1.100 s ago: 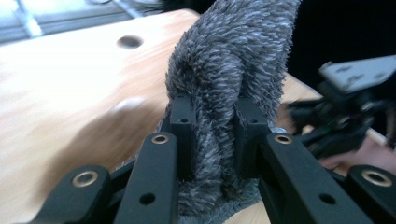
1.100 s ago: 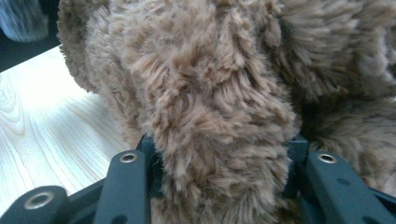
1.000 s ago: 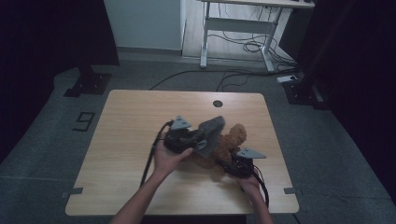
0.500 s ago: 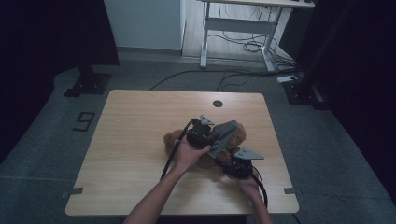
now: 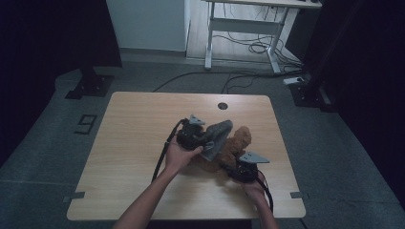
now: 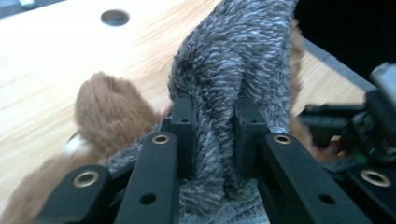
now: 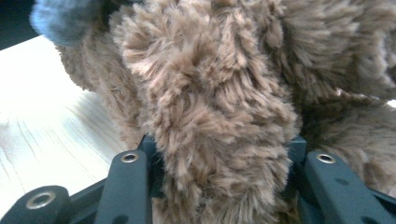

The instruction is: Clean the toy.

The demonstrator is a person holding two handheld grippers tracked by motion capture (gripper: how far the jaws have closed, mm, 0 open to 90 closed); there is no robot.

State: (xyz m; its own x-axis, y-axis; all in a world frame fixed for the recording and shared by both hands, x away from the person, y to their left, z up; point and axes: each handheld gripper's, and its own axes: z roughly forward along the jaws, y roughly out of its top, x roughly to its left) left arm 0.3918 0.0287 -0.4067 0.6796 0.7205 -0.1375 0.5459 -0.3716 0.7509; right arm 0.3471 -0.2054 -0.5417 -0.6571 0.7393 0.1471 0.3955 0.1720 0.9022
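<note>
Left gripper (image 5: pixel 203 138) shifts right, dragging pinched grey cloth (image 5: pixel 217 138) over bear (image 5: pixel 239 143); right gripper (image 5: pixel 237 168) clamps bear's limb. Both soft, light; grip folds.

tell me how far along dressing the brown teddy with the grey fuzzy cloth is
Done: both grips are set. The right hand-held gripper clamps a limb of the brown plush teddy bear. In hand: the left hand-held gripper pinches the grey fuzzy fabric piece, held over the bear. Left: the fabric looks loose, not yet fitted on.
</note>
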